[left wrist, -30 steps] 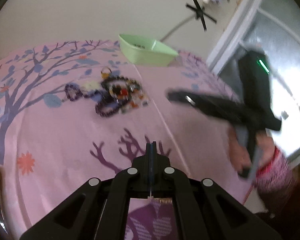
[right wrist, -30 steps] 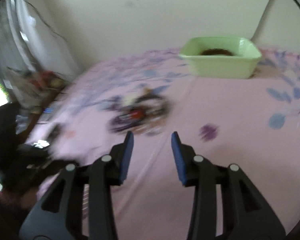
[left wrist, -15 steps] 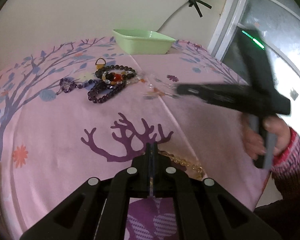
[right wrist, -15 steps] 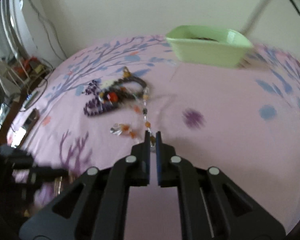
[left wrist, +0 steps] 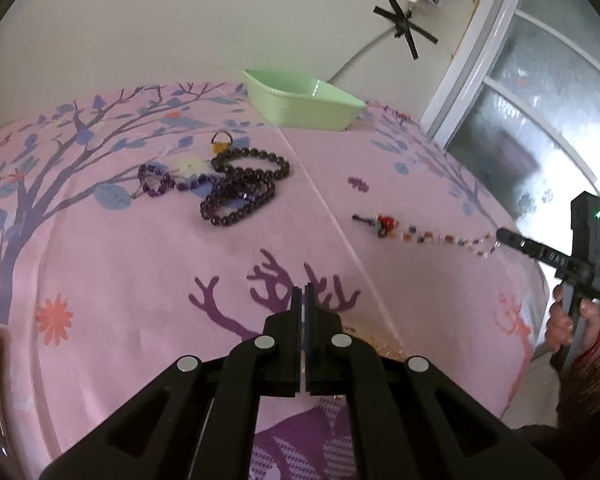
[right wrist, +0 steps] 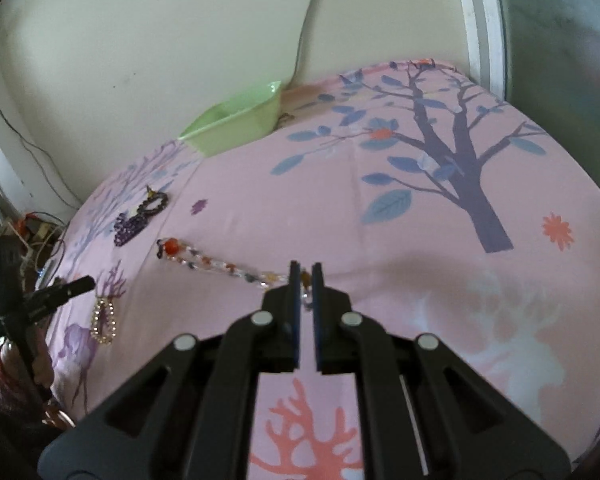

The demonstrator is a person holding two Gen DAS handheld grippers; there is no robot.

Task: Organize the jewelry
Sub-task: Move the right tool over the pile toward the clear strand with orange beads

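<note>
The multicoloured bead strand (right wrist: 220, 263) lies stretched across the pink tree-print cloth (right wrist: 420, 208) covering the counter. Its red-bead end (left wrist: 386, 222) rests near the cloth's centre crease. Its other end is pinched between the fingers of the right gripper (right wrist: 306, 276), which are clenched on it with only a narrow gap.

The left gripper (left wrist: 303, 300) has its fingers pressed together and grasps nothing visible. It hovers above a purple antler motif at the near edge.

A heap of dark purple bead bracelets (left wrist: 240, 190) lies apart from the strand, left of the crease, with a small gold ring charm (left wrist: 221, 142) just beside it. A pale gold bead loop (right wrist: 103, 320) lies near the left gripper. A green tray (left wrist: 304, 102) stands at the far edge against the wall.
</note>
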